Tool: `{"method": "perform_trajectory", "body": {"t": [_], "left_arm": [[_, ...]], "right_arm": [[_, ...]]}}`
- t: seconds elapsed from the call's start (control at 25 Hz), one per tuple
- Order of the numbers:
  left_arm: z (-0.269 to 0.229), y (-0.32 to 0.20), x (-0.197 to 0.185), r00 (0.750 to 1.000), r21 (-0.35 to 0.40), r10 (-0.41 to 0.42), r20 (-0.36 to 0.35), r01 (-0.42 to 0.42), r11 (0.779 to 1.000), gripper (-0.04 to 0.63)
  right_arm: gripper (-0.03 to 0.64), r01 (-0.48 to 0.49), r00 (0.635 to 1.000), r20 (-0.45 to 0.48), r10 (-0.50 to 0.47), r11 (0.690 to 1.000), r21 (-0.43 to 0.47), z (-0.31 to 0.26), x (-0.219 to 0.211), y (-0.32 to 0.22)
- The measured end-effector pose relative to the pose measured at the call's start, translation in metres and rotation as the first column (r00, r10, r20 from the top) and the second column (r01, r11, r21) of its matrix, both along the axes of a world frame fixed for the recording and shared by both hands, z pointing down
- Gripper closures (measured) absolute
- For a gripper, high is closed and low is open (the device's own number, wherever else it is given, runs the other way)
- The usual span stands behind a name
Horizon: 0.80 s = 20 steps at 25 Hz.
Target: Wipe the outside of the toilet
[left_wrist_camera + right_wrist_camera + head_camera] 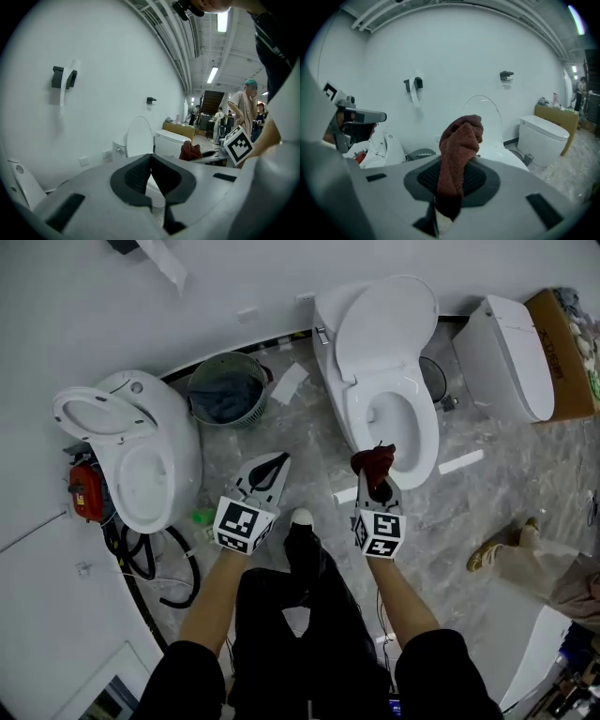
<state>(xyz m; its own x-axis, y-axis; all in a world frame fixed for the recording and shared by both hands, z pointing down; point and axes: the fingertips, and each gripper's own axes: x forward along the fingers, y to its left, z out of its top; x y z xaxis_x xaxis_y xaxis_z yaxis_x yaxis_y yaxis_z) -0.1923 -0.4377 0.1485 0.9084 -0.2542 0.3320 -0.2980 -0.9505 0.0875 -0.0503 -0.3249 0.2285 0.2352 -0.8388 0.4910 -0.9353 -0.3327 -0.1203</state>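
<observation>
Seen from above, a person stood on a grey marbled floor (469, 502) with a hand-held gripper in each hand. At far left a second toilet (173, 442) stood with its seat and lid tipped up. Just right of it, against the wall, a round green bin (225, 388) held crumpled dark material.

The left hand-held gripper (278, 461) hovered above the floor between the two toilets. Its jaws were pressed together at the tips, with nothing between them.

The right hand-held gripper (379, 486) was clamped on a reddish-brown cloth (373, 458), which bunched up out of the jaws. The cloth sat at the front rim of the toilet (389, 324), a white one with its lid raised against the wall. Whether the cloth actually touched the rim could not be told from this angle.

Further right stood a third toilet (506, 357) with its lid down, and beyond it an open cardboard box (561, 348).
</observation>
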Motion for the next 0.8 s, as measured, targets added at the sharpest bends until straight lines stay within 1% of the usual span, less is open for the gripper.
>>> {"method": "perform_trajectory", "body": {"t": [0.12,0.36,0.52,0.68,0.8], "left_arm": [[0.031,-0.022,0.014,0.999,0.000,0.034,-0.013,-0.034,0.999,0.589],[0.138,-0.048,0.030,0.993,0.006,0.100,-0.059,-0.100,0.995,0.589],[0.217,-0.061,0.031,0.991,0.009,0.104,-0.080,-0.103,0.995,0.589],[0.274,-0.067,0.031,0.986,0.037,0.120,-0.116,-0.116,0.993,0.589],[0.315,-0.077,0.025,0.985,0.054,0.117,-0.130,-0.111,0.992,0.589]], "right_arm": [[0.537,-0.020,1.000,-0.022,0.020,1.000,-0.004,0.034,0.001,-0.023],[0.537,-0.065,0.996,-0.064,0.067,0.998,0.023,0.132,-0.001,-0.070],[0.537,-0.053,0.991,-0.117,0.059,0.997,0.047,0.197,-0.007,-0.101],[0.538,-0.017,0.976,-0.215,0.029,0.998,0.058,0.247,-0.007,-0.131],[0.537,-0.022,0.973,-0.230,0.034,0.998,0.054,0.284,-0.002,-0.144]]}}
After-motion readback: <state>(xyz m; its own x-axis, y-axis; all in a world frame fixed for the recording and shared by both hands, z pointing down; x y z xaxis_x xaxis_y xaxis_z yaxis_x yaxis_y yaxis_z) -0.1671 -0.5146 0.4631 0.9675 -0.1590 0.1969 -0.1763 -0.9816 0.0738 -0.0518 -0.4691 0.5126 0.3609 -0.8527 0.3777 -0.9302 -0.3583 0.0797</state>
